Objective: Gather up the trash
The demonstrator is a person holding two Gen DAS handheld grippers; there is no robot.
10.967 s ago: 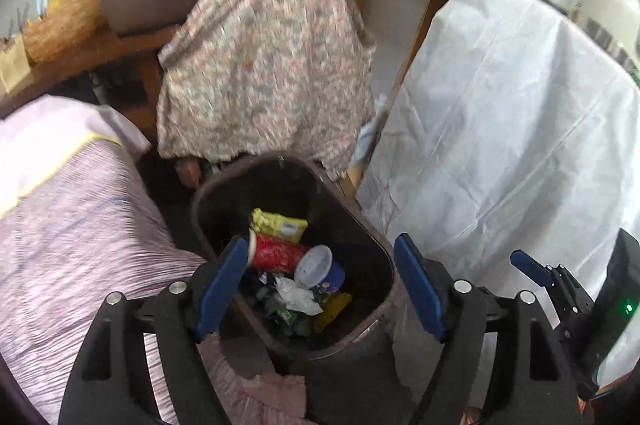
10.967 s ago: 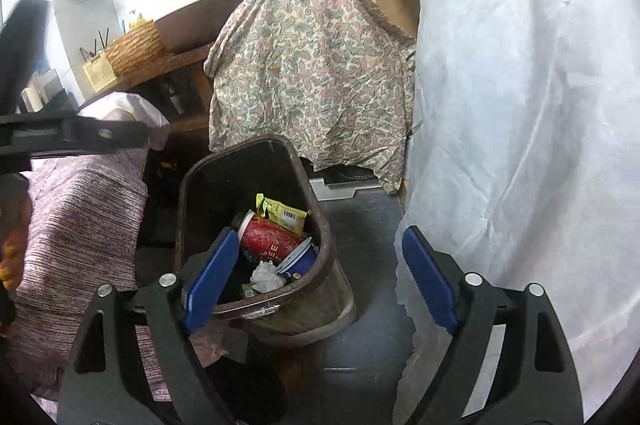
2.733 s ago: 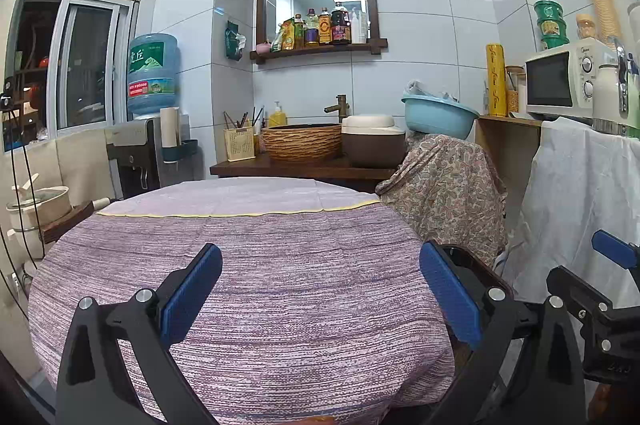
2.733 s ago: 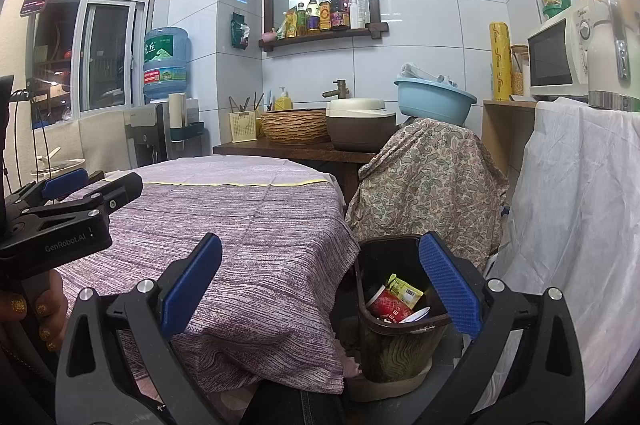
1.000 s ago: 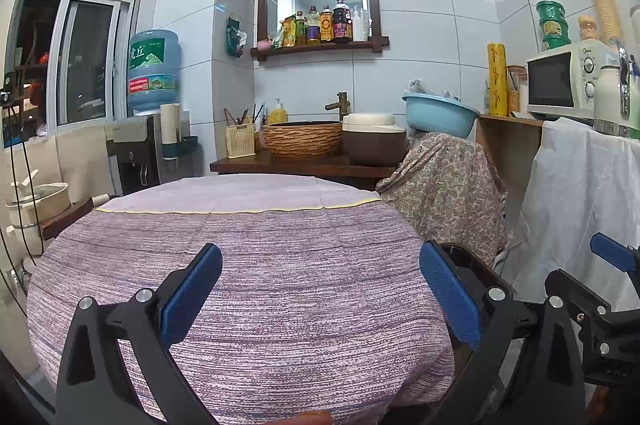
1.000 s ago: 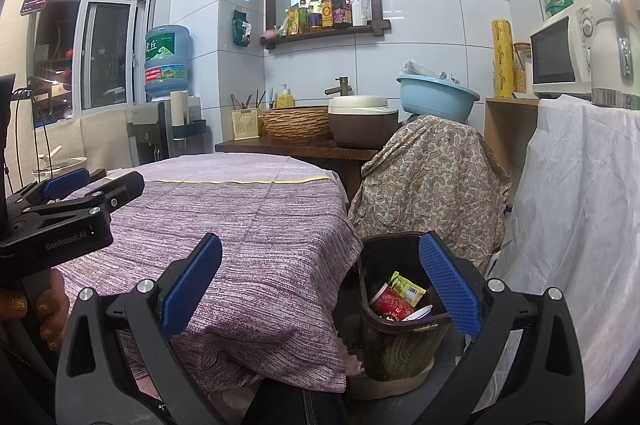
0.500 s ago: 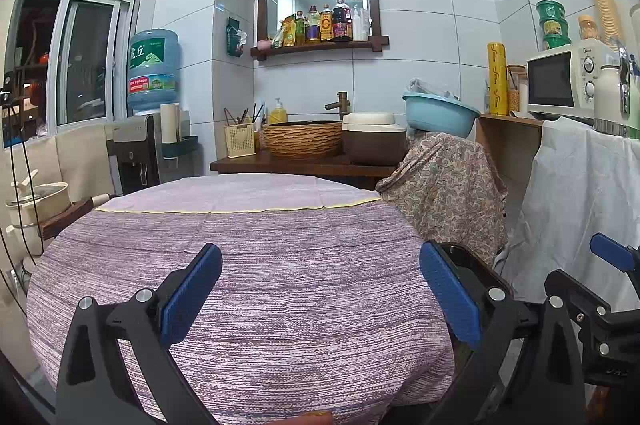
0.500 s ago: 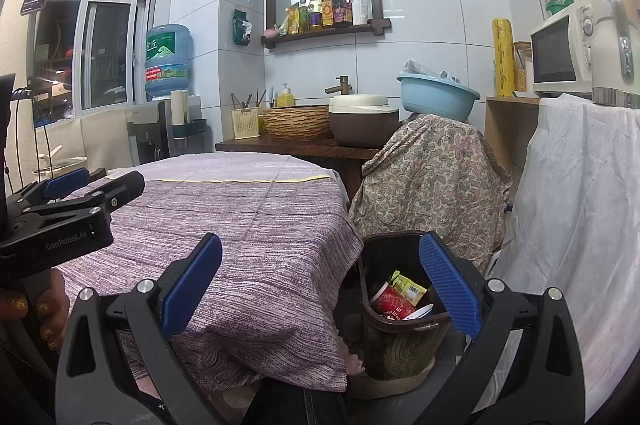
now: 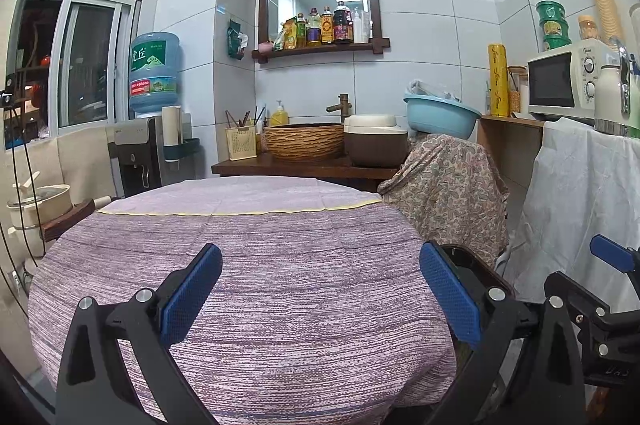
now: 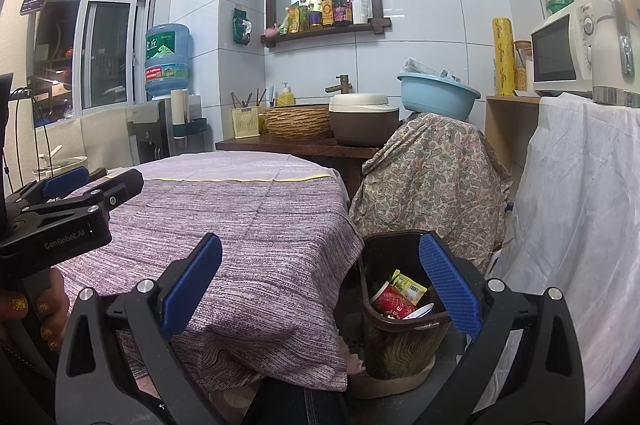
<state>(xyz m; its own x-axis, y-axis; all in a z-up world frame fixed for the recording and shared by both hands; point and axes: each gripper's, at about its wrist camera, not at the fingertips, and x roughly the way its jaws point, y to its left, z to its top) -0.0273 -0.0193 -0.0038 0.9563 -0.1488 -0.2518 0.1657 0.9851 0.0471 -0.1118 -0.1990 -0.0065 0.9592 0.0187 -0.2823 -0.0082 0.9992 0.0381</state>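
A dark brown trash bin (image 10: pixel 400 321) stands on the floor right of the round table (image 10: pixel 256 225). It holds a red cup (image 10: pixel 390 303), a yellow wrapper (image 10: pixel 408 285) and other trash. In the left wrist view only its rim (image 9: pixel 468 261) shows past the table (image 9: pixel 280 245). My left gripper (image 9: pixel 320 295) is open and empty above the near table edge; it also shows at the left of the right wrist view (image 10: pixel 80 197). My right gripper (image 10: pixel 320 281) is open and empty, held between table edge and bin.
A purple striped cloth covers the table. A paisley-covered object (image 10: pixel 432 181) with a blue basin (image 10: pixel 436 93) on top stands behind the bin. A white sheet (image 10: pixel 580 225) hangs at the right under a microwave (image 10: pixel 560 53). A wooden counter (image 10: pixel 296 143) runs along the back wall.
Nearly nothing has moved in the last second; both grippers stay open and hover. Eleven seconds ago both looked down into the bin; since then they have risen to table height.
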